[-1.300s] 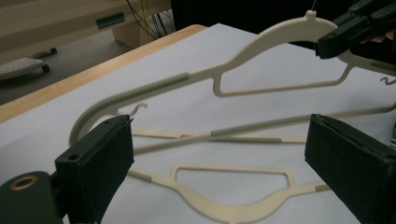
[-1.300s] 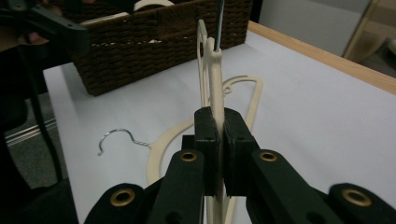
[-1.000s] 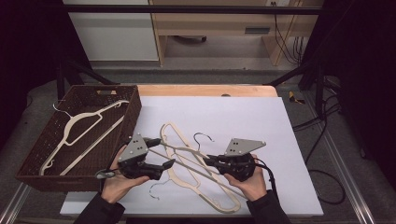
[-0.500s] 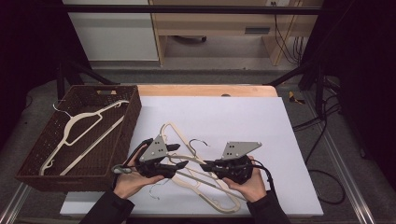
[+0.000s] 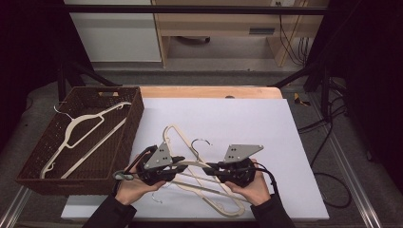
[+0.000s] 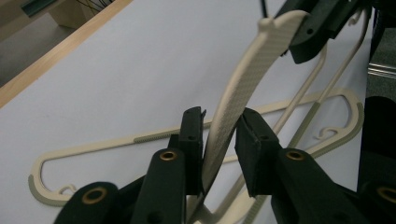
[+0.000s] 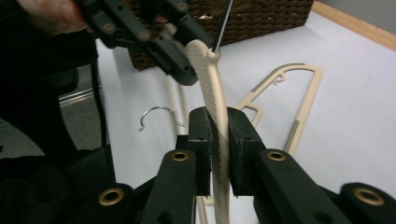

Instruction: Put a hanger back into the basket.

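Both hands work low at the near edge of the white table (image 5: 266, 123). The left claw (image 5: 179, 163) and the right claw (image 5: 212, 167) point toward each other, each at one arm of the same cream hanger (image 5: 196, 164), which is lifted above the table between them.

In the right claw's own view, its two black jaws are pressed together on the ribbed arm of the hanger (image 7: 214, 100), pinching it on both sides. Beyond it, the left claw (image 7: 180, 65) sits at the hanger's other arm, near the metal hook.

In the left claw's view, the jaws (image 6: 219, 137) straddle the hanger arm (image 6: 243, 79). The left jaw touches it, while a narrow gap shows on the right side, so the claw is slightly spread rather than clamped.

Two more cream hangers (image 5: 176, 137) lie flat on the table beneath the lifted one, crossing each other. A brown wicker basket (image 5: 135, 111) sits at the table's left edge, with another cream hanger (image 5: 81, 135) lying inside it.
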`<state>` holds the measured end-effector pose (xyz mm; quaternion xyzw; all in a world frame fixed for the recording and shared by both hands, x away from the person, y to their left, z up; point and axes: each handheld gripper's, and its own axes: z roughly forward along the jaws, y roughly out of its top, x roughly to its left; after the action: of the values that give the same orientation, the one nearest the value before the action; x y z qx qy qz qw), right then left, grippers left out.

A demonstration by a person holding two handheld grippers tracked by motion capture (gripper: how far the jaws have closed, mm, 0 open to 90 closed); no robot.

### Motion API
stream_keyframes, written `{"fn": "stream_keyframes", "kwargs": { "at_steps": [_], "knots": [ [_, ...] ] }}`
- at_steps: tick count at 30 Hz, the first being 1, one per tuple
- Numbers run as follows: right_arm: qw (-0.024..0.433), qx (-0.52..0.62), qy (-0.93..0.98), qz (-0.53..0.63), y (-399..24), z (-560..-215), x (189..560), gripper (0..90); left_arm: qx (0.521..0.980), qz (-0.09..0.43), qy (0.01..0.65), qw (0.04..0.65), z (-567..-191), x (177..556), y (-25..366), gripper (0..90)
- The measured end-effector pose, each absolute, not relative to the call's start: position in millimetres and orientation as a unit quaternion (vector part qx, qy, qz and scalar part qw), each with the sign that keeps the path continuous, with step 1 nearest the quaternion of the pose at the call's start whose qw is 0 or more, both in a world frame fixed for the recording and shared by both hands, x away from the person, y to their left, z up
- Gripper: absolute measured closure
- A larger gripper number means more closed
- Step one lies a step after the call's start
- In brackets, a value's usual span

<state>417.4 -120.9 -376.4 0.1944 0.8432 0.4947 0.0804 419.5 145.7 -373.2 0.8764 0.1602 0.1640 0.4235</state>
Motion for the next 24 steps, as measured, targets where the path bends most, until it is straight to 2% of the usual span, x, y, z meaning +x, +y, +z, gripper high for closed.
{"fn": "stream_keyframes", "kwargs": {
  "at_steps": [7,17,20,24],
  "knots": [
    [0.092,0.218,0.832,0.502,-120,-380,420,71.6,0.88,0.144,0.17,0.419,-377,414,146,78.4],
    [0.123,0.241,0.816,0.511,-119,-383,421,51.3,0.874,0.109,0.179,0.439,-380,407,144,85.7],
    [0.137,0.252,0.808,0.515,-122,-381,420,45.7,0.873,0.122,0.189,0.433,-379,404,143,86.6],
    [0.148,0.263,0.799,0.52,-130,-378,420,37.5,0.867,0.112,0.202,0.442,-377,405,148,86.7]
  ]
}}
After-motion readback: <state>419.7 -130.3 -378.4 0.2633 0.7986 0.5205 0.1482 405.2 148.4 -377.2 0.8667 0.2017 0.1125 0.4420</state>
